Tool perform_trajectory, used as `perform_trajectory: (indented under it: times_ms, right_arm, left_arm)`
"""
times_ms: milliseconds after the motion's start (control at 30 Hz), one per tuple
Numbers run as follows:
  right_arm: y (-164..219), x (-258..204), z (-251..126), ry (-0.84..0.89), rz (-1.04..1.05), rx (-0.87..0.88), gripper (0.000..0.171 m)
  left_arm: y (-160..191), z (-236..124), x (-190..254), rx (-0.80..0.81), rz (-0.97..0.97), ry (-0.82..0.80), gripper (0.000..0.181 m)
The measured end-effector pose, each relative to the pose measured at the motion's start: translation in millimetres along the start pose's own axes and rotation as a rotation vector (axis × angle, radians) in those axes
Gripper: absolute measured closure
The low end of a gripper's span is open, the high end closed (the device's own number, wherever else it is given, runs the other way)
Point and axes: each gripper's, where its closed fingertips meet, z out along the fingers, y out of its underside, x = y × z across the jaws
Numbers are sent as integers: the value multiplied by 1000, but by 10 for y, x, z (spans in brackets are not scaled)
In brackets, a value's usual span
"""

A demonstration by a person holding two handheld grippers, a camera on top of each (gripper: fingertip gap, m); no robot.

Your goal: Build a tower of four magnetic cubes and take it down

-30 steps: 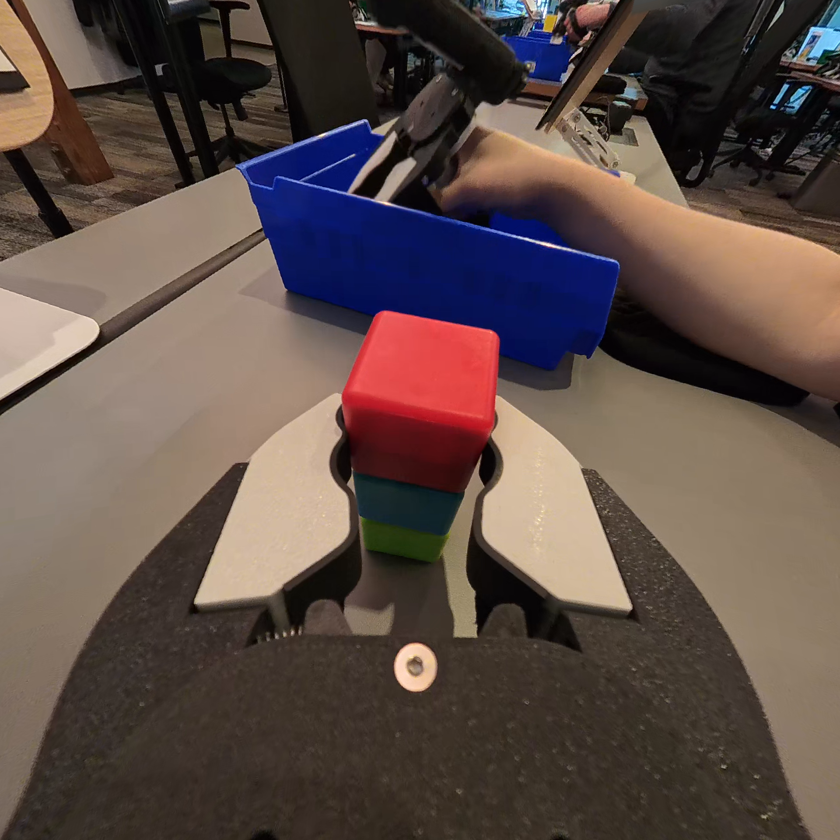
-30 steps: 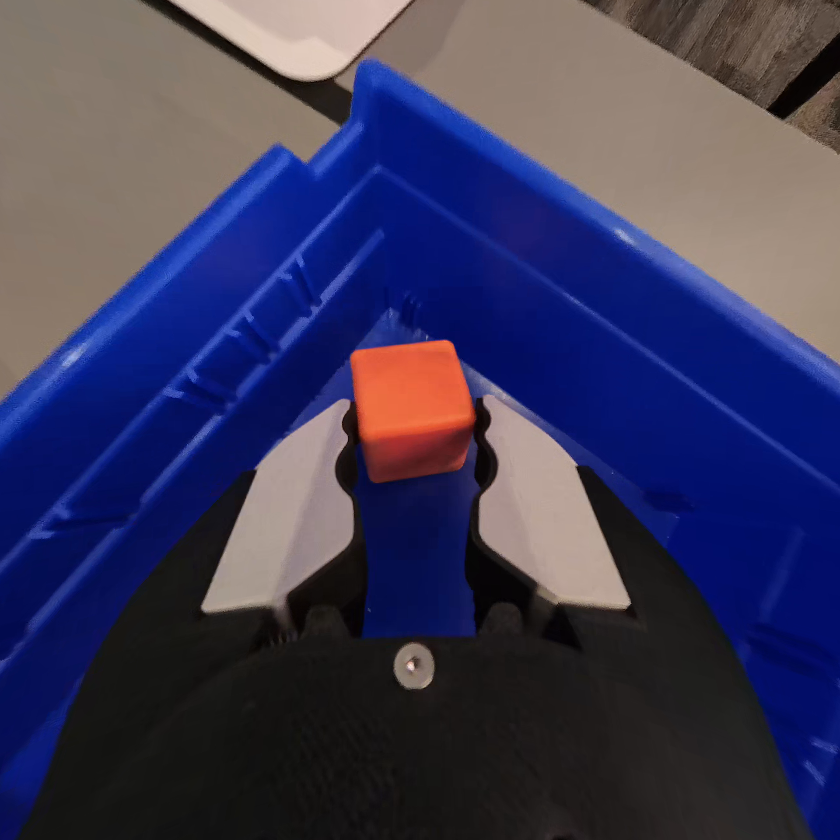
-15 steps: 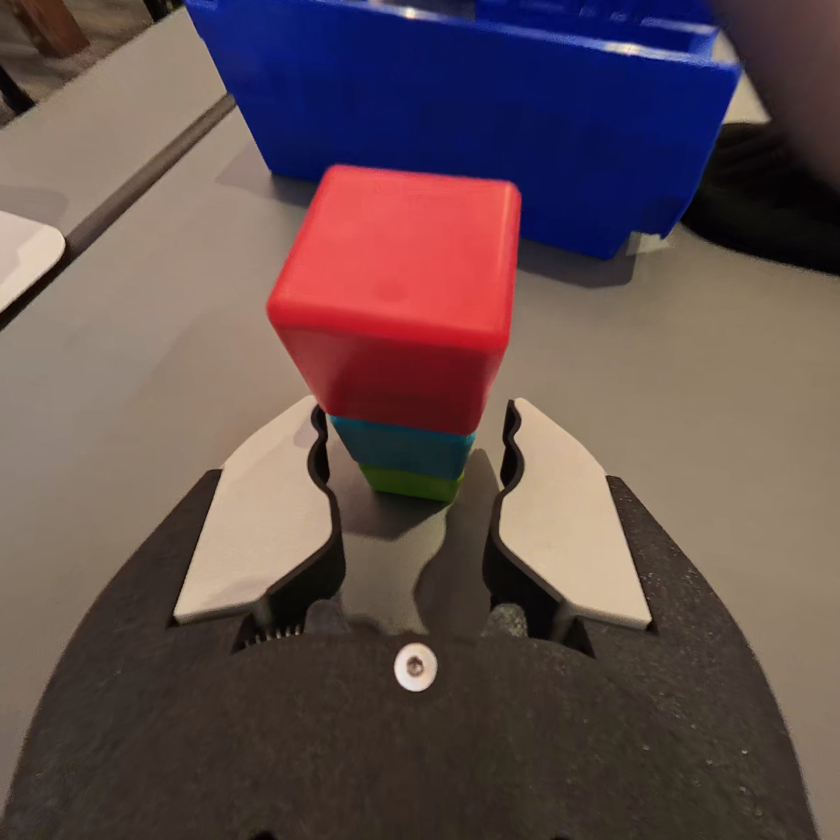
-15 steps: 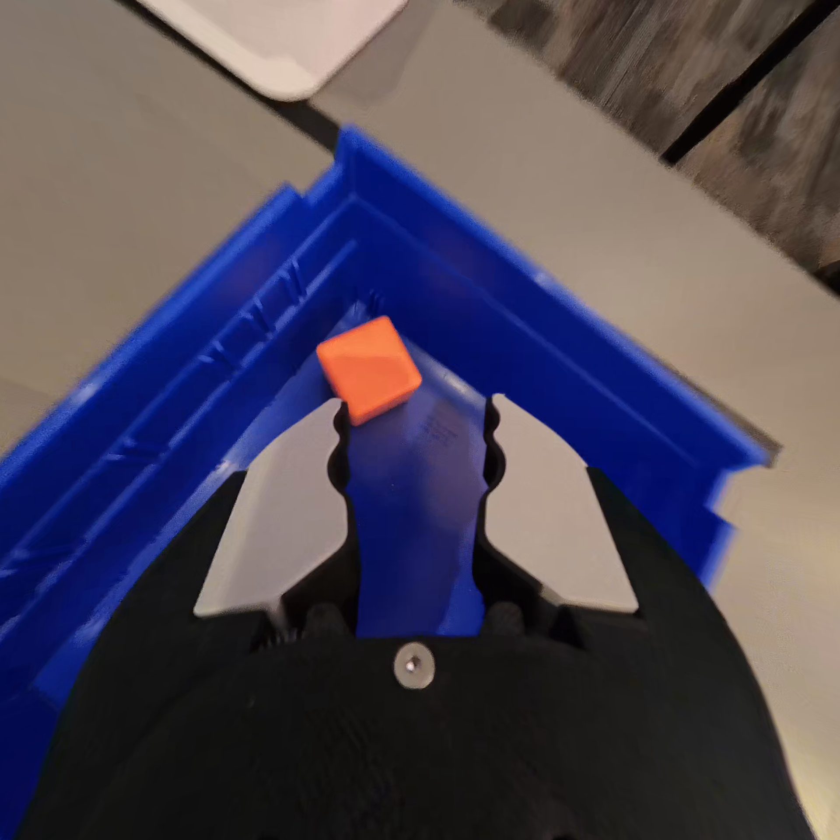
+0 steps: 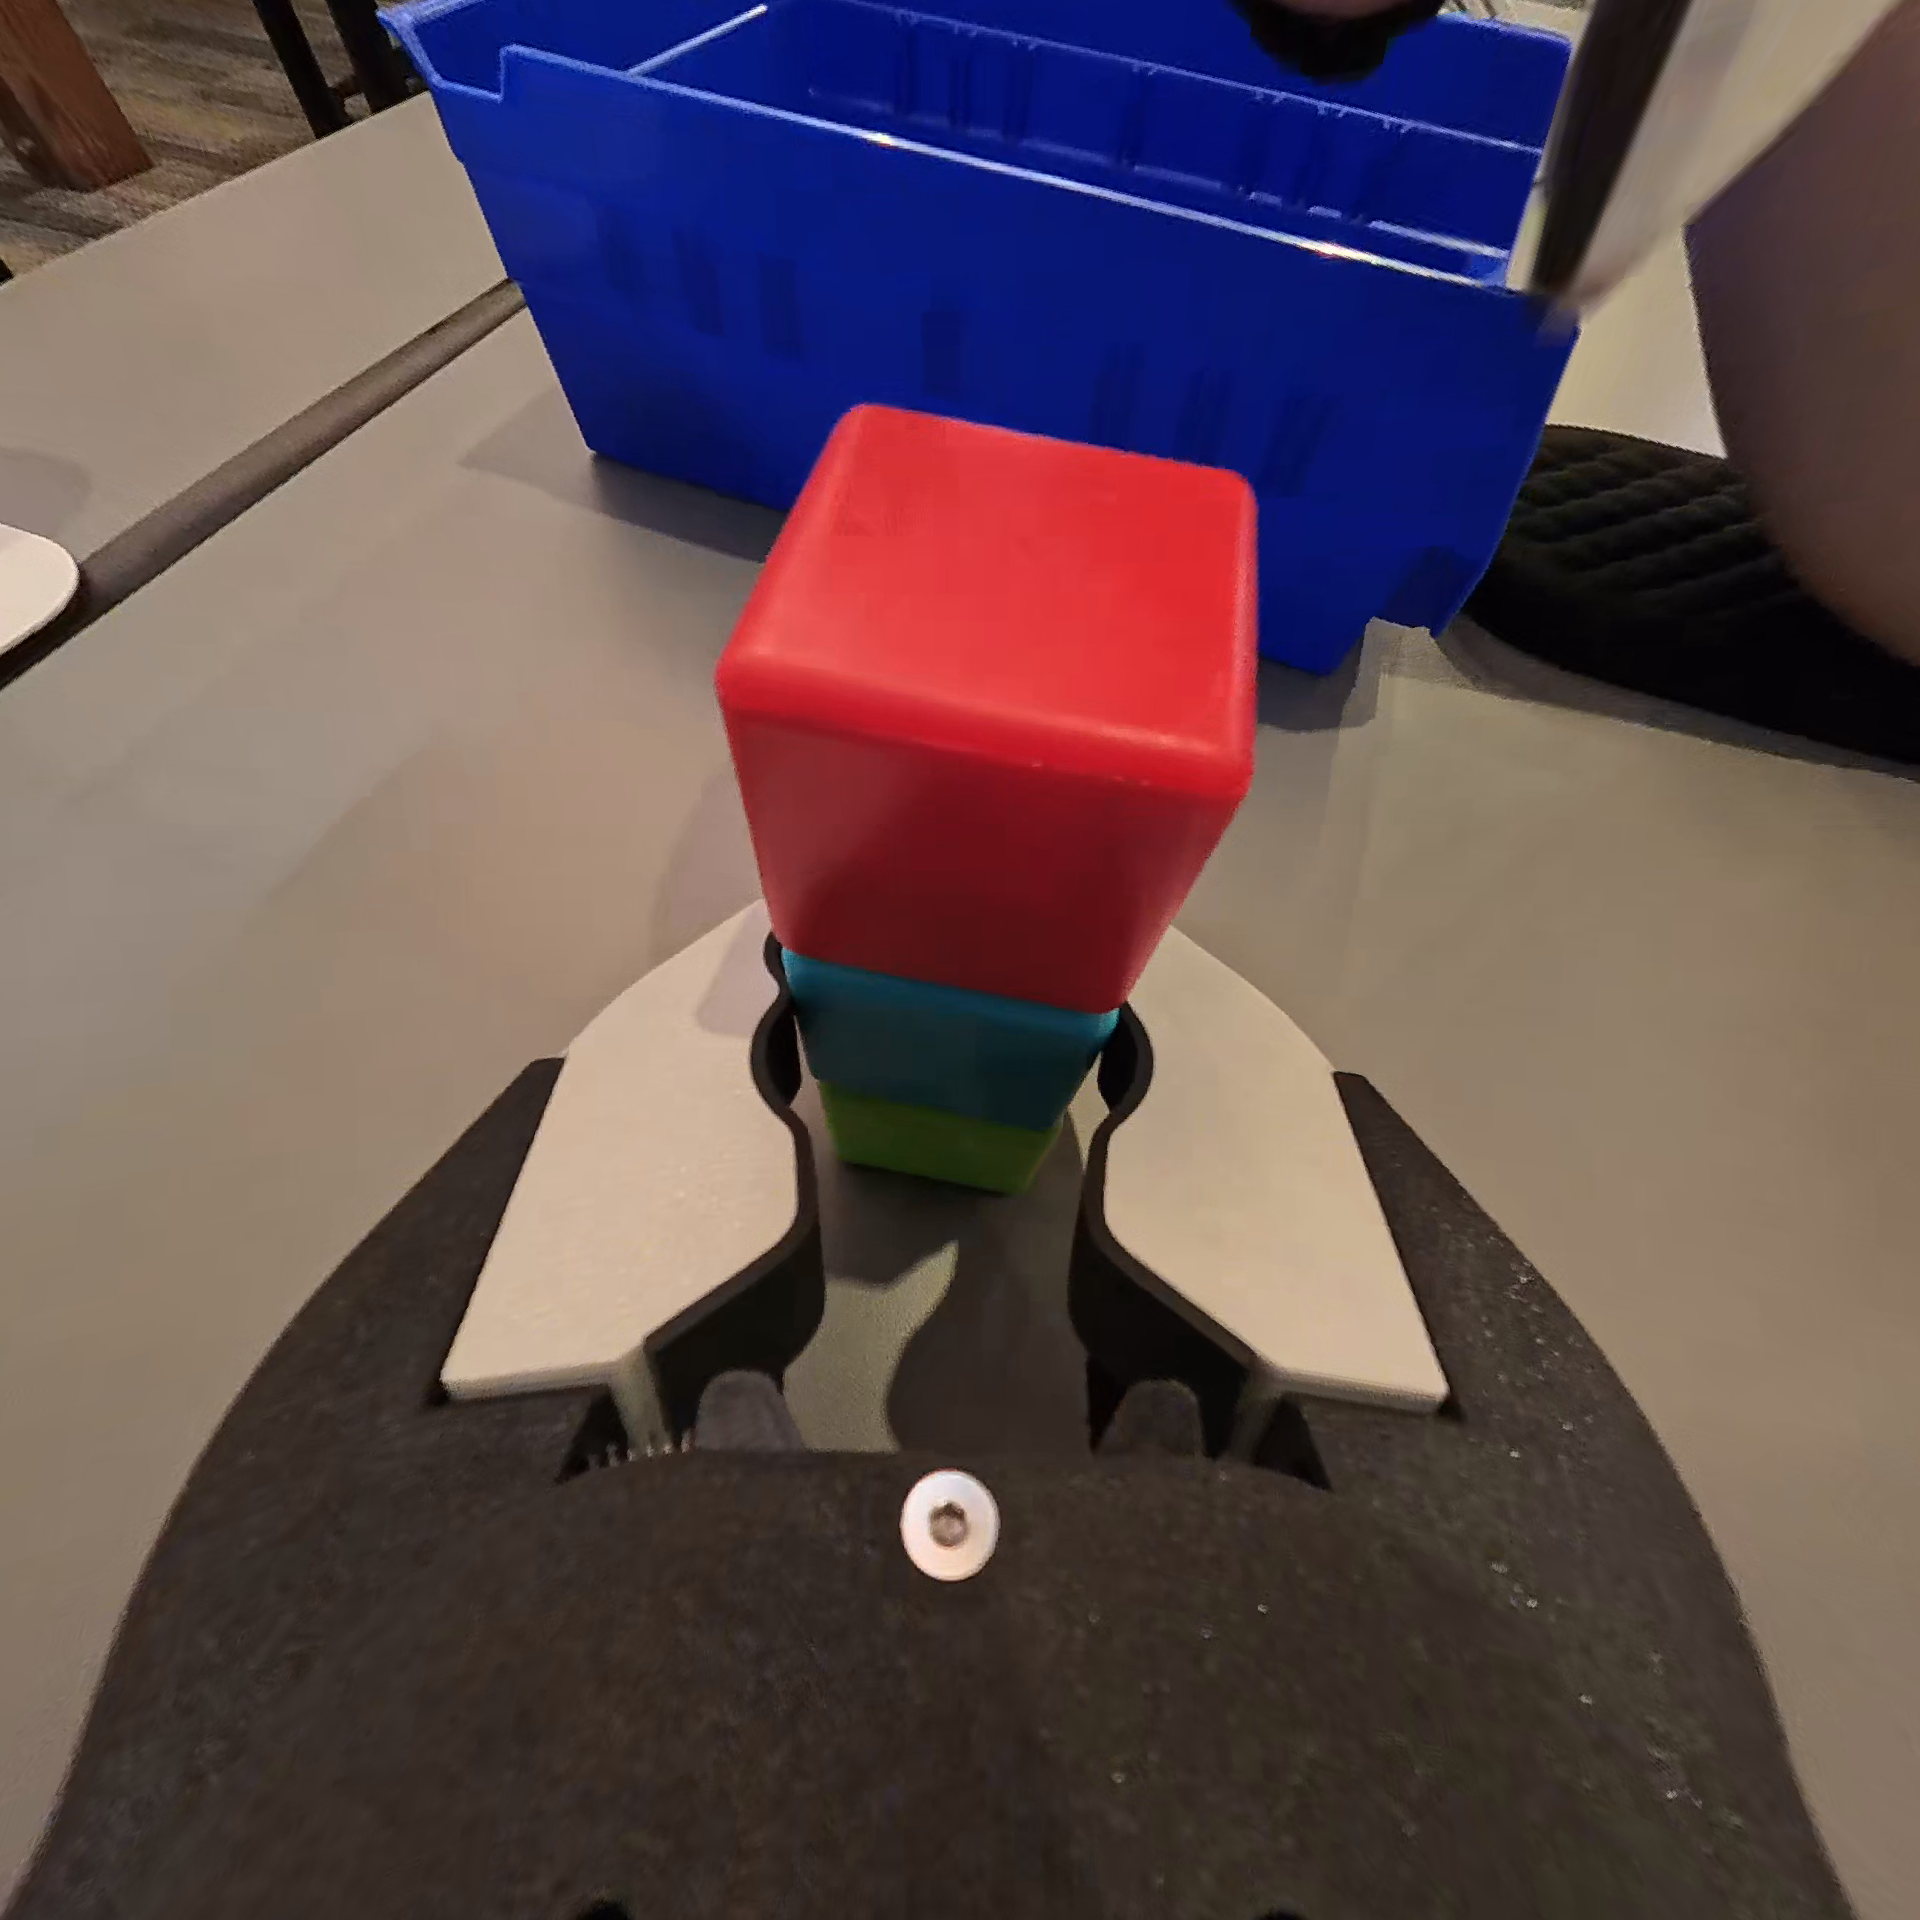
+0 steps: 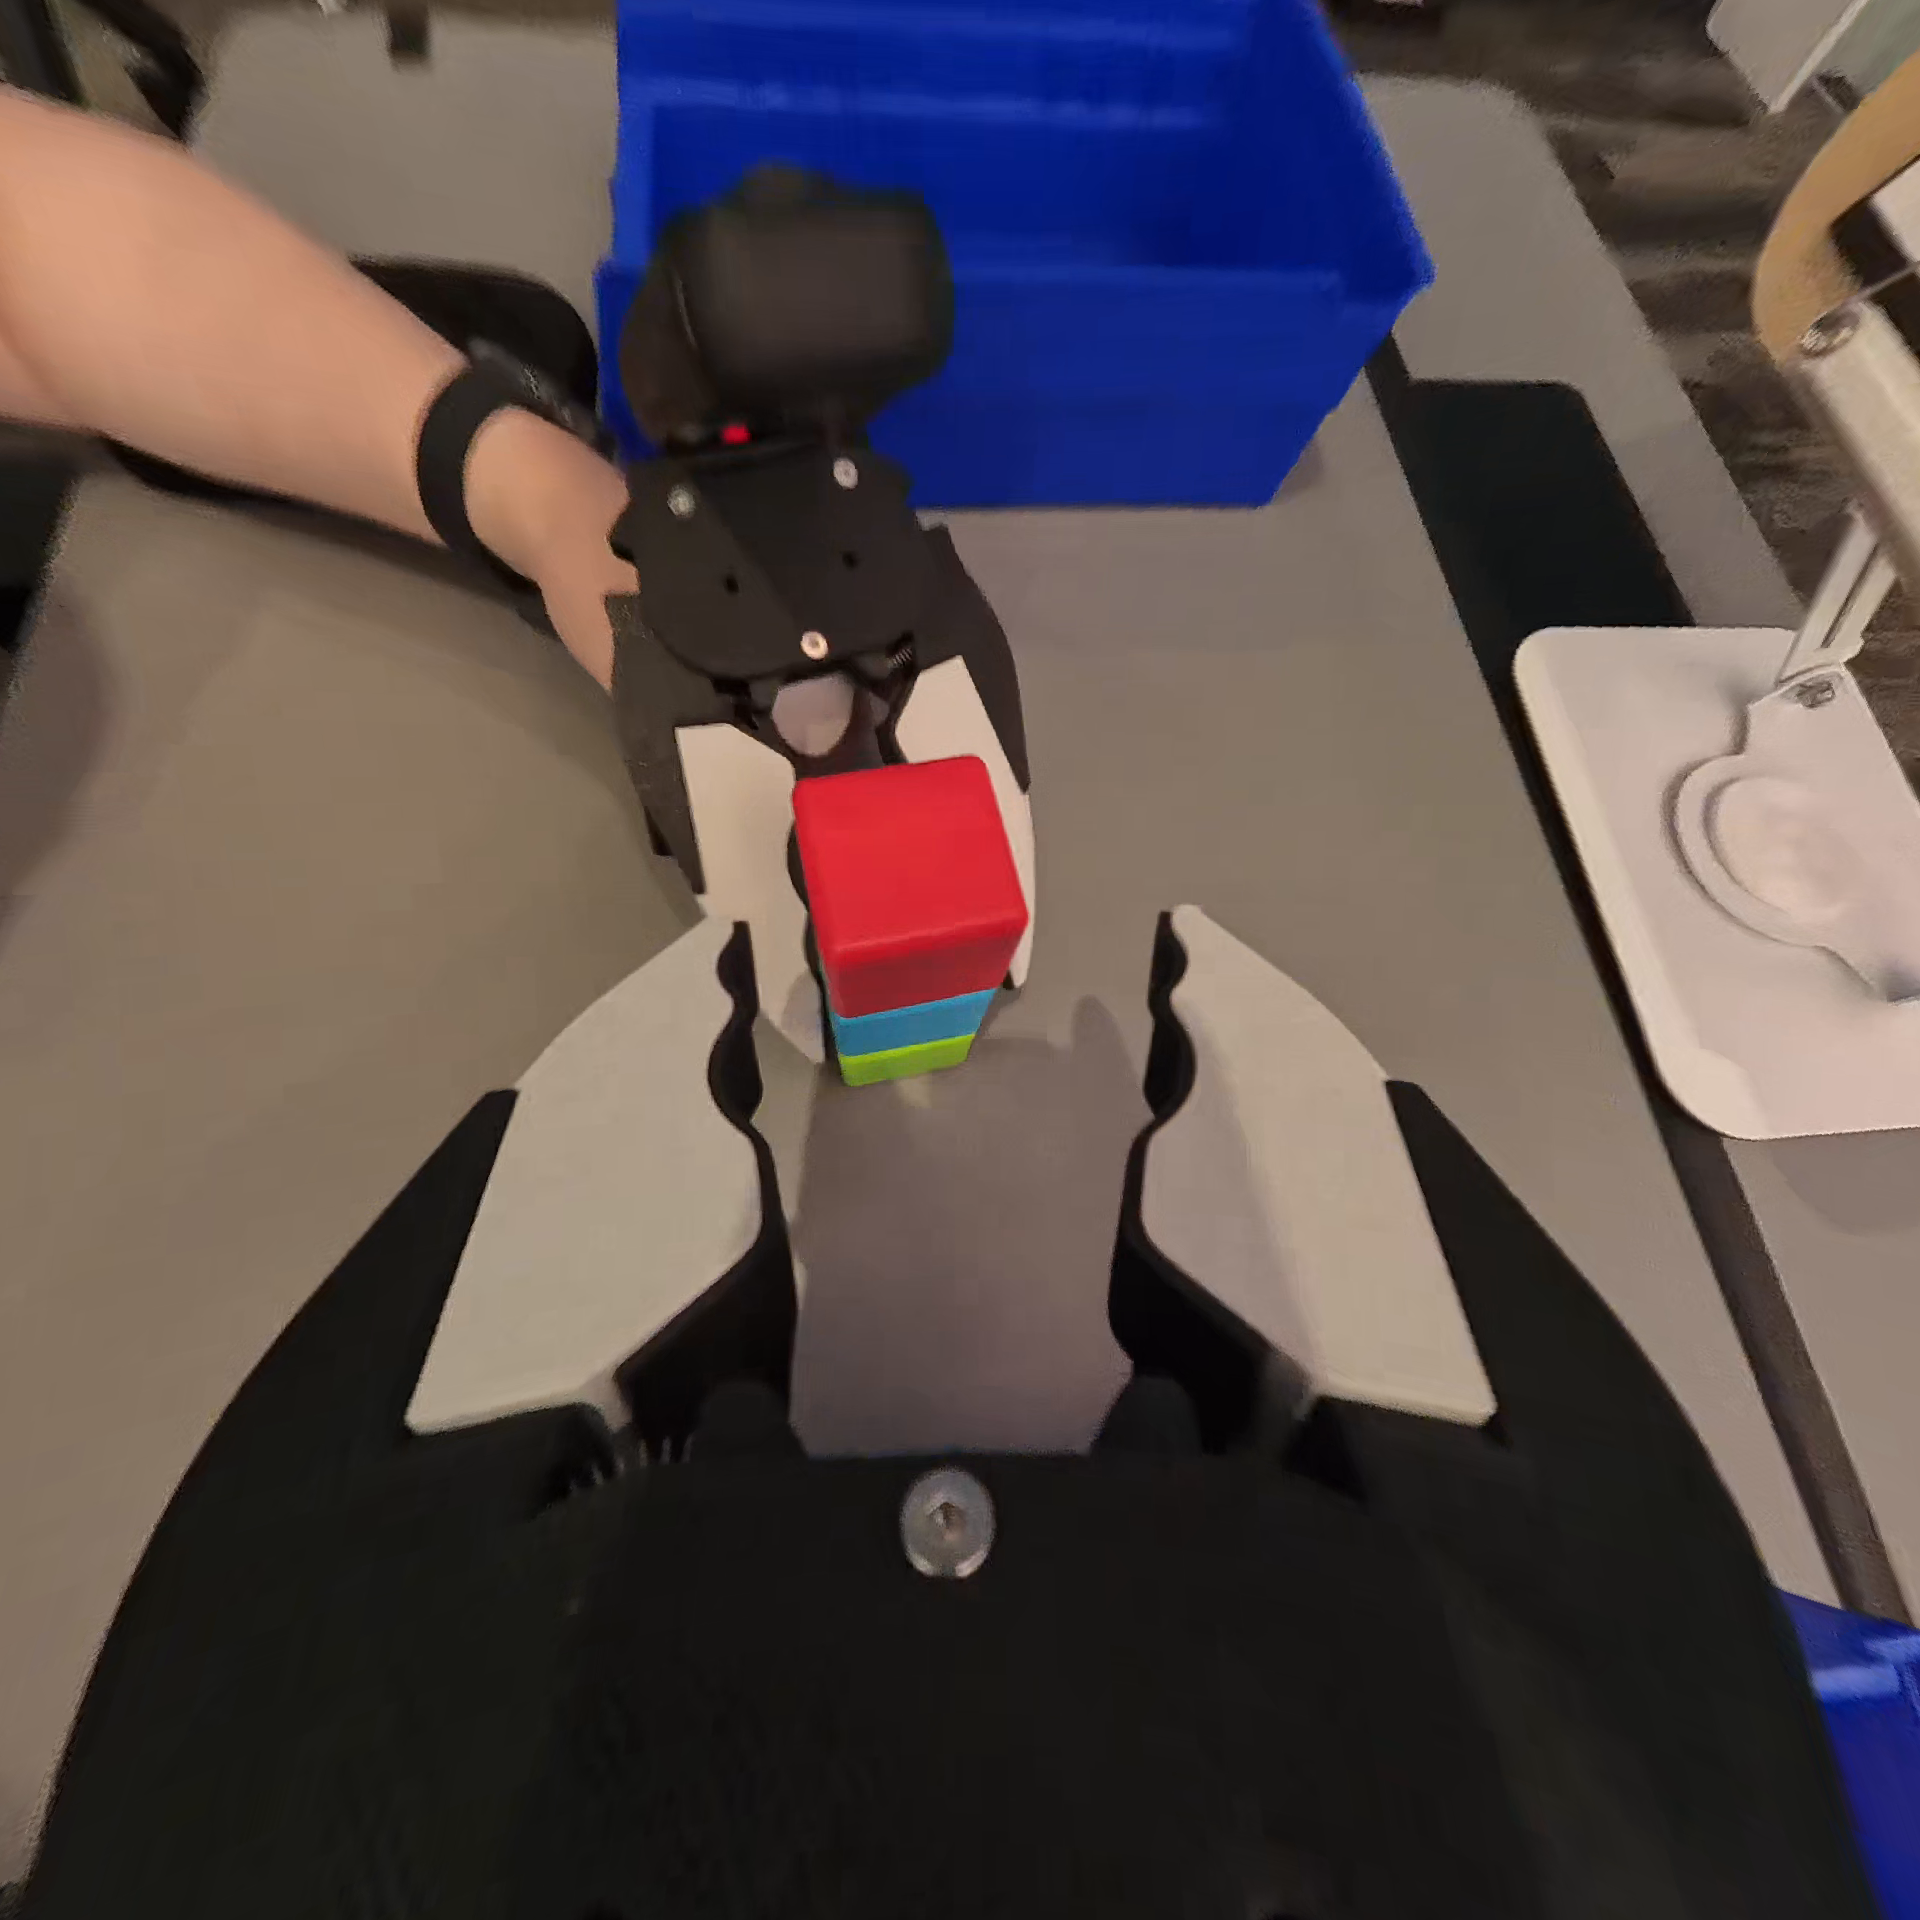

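We note a stack of three cubes standing upright on the grey worktop (image 5: 364,790), long axis vertical: red cube (image 5: 987,686) on top, blue cube (image 5: 940,1049) in the middle, green cube (image 5: 935,1143) at the bottom, faces roughly in line. The stack sits well in from the worktop's edges, on the near side of a blue bin (image 5: 997,270) in the left wrist view.

Left tool (image 5: 943,1039): its jaws are closed in against the two sides of the blue cube, the fingertips (image 5: 727,997) touching it; we read this as a grip on the middle of the stack (the right fingertip is partly hidden behind the red cube). In the right wrist view the same tool (image 6: 904,956) reaches the stack from the far side, a hand (image 6: 561,540) with a dark wristband (image 6: 457,457) behind it.

Right tool (image 6: 951,987): jaws spread wide, nothing between them, held above the worktop just short of the stack and apart from it.

A white stand base (image 6: 1714,883) lies at the worktop's right edge in the right wrist view. That view is somewhat blurred.
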Motion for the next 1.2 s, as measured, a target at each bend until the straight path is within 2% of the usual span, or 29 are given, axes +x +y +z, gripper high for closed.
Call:
perform_trajectory:
  times_ms: [67,167,233,667,1033,1200]
  right_arm:
    - [40,-1,136,12,-28,-30,99]
    - [23,-87,276,-70,32,1,106]
    - [82,-93,317,-78,30,-34,121]
    - [61,-94,355,-110,53,20,121]
    - [107,-94,349,-87,40,-53,121]
    - [-39,-102,209,-132,100,35,121]
  left_arm:
    - [2,-4,9,2,4,10,126]
    - [2,-4,14,2,8,19,126]
    - [4,-4,15,-1,11,20,126]
    - [7,-21,13,0,9,36,126]
    - [17,-10,15,-28,25,23,126]
    - [20,-9,20,-39,43,19,126]
